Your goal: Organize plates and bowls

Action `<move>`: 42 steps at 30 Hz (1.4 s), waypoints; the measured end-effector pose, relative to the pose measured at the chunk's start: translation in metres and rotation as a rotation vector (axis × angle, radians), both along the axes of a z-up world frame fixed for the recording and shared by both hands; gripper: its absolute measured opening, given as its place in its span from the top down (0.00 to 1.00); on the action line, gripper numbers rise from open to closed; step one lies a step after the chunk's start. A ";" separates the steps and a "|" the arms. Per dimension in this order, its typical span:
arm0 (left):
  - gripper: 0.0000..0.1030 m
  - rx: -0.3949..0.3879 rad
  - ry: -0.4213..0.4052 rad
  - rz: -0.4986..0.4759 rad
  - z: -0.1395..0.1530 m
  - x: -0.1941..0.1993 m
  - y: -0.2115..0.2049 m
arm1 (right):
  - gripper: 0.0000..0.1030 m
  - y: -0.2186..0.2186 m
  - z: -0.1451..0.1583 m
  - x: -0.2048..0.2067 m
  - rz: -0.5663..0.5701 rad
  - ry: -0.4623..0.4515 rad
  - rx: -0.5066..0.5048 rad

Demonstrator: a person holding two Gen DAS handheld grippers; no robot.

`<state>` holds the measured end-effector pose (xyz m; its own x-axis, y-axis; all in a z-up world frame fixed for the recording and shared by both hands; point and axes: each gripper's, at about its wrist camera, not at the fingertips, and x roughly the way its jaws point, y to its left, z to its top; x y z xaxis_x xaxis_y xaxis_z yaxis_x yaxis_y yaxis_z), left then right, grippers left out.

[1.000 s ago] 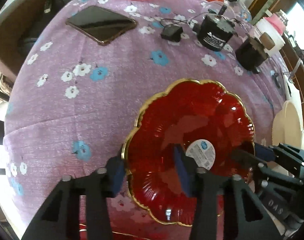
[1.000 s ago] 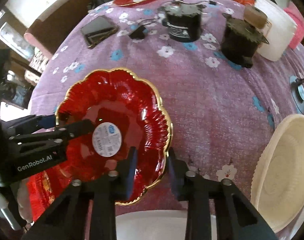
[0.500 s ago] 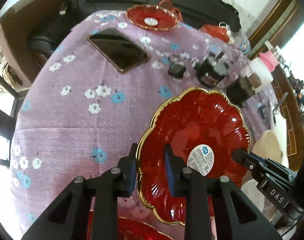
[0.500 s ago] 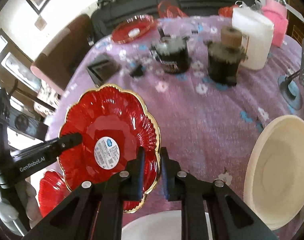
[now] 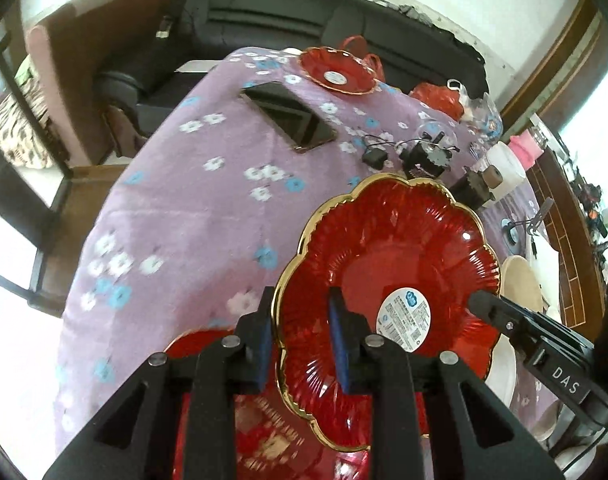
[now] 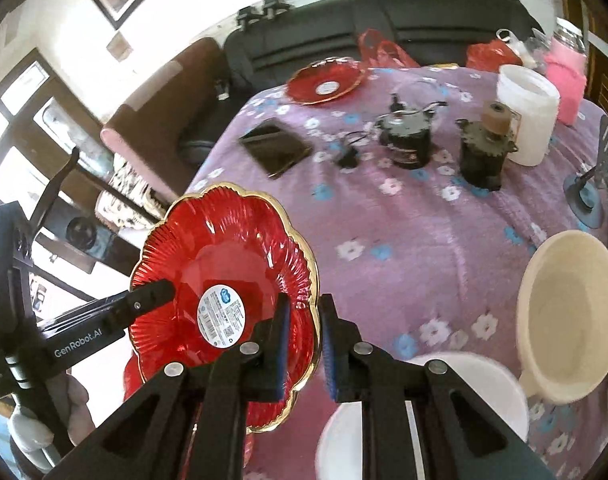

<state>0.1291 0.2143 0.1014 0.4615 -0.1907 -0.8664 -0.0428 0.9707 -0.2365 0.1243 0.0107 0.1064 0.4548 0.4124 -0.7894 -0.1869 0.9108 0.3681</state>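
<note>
A red scalloped plate with a gold rim and a round white sticker [image 5: 387, 276] [image 6: 220, 276] is held in the air above the table's near edge. My left gripper [image 5: 300, 340] is shut on its left rim. My right gripper [image 6: 305, 344] is shut on its right rim. Below it lies another red dish [image 5: 224, 364]. A second red plate [image 5: 335, 70] [image 6: 323, 80] sits at the table's far end. A cream bowl [image 6: 567, 320] and a white bowl [image 6: 423, 412] sit near my right gripper.
The table has a purple flowered cloth [image 5: 192, 216]. On it lie a dark phone [image 5: 290, 120] [image 6: 276, 152], two black motors [image 6: 403, 140] [image 6: 483, 152], a small plug, a white tub [image 6: 527, 120] and a pink container [image 6: 563, 80]. A black sofa [image 5: 296, 20] stands behind.
Both grippers have closed on the red plate's rim and lifted it up and back from the cloth. The view now takes in more of the table and room.
</note>
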 end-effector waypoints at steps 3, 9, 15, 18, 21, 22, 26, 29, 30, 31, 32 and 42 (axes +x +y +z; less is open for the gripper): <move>0.77 -0.011 0.000 0.031 -0.002 -0.021 0.018 | 0.84 0.018 -0.001 -0.018 0.033 0.001 -0.008; 0.77 -0.001 0.009 0.079 -0.019 -0.064 0.045 | 0.84 0.049 -0.021 -0.047 0.086 0.032 -0.023; 0.77 -0.011 0.074 0.114 -0.056 -0.088 0.064 | 0.84 0.069 -0.054 -0.063 0.101 0.084 -0.047; 0.77 -0.014 0.087 0.129 -0.068 -0.093 0.071 | 0.84 0.079 -0.067 -0.067 0.109 0.096 -0.077; 0.76 -0.004 0.079 0.146 -0.070 -0.096 0.076 | 0.84 0.086 -0.078 -0.070 0.118 0.115 -0.087; 0.75 -0.014 0.076 0.149 -0.071 -0.096 0.078 | 0.84 0.088 -0.081 -0.070 0.119 0.122 -0.087; 0.71 -0.017 0.061 0.148 -0.070 -0.099 0.082 | 0.82 0.095 -0.081 -0.068 0.120 0.096 -0.118; 0.66 -0.041 0.045 0.145 -0.067 -0.102 0.082 | 0.81 0.096 -0.083 -0.068 0.106 0.085 -0.127; 0.64 -0.045 0.038 0.145 -0.065 -0.103 0.081 | 0.80 0.099 -0.084 -0.069 0.107 0.080 -0.136; 0.61 -0.053 0.028 0.143 -0.064 -0.105 0.081 | 0.79 0.102 -0.084 -0.069 0.111 0.068 -0.153; 0.57 -0.060 0.023 0.142 -0.062 -0.107 0.081 | 0.79 0.106 -0.083 -0.070 0.115 0.052 -0.175; 0.40 -0.045 0.002 0.121 -0.056 -0.115 0.074 | 0.64 0.111 -0.054 -0.089 0.131 -0.127 -0.229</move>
